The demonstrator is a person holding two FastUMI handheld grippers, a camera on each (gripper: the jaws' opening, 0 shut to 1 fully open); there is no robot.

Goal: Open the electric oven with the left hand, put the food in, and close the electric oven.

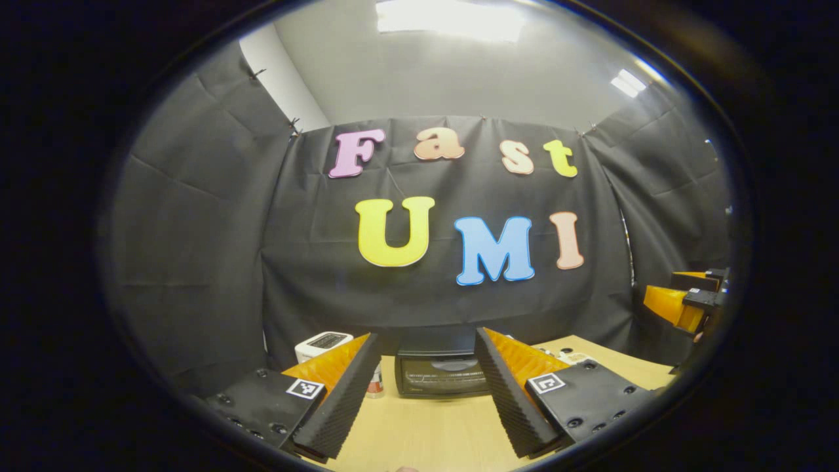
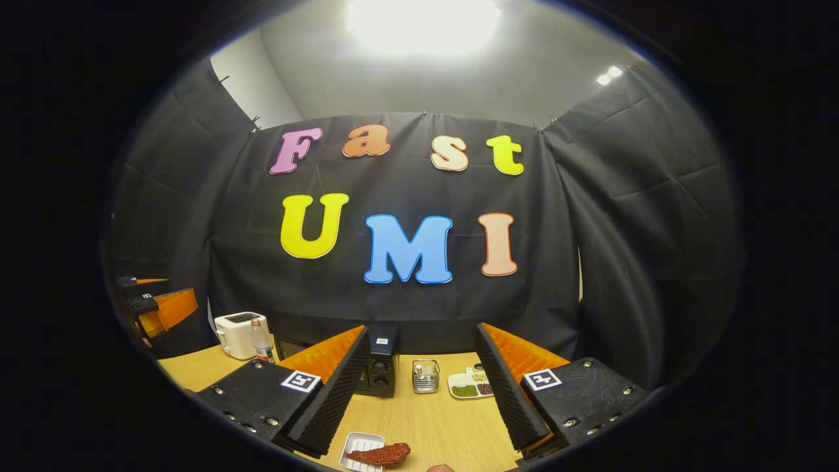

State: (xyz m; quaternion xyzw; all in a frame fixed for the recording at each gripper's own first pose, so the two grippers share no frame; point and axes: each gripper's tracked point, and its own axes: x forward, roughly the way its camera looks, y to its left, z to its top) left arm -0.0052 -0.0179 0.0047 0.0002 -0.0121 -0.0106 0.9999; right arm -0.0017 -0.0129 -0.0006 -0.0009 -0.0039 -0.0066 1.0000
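Wooden desk [image 1: 426, 432] carries a shut oven [image 1: 440, 375], a toaster [image 2: 237, 334] and food [image 2: 380, 453] on a small tray (black cloth walls behind); both grippers' jaws stand open, empty.

No readable text stood on any object. Square black-and-white coded markers sat on both gripper bodies, but they carried no legible words. A small label on the electric oven [image 2: 383, 341] was too small to make out.
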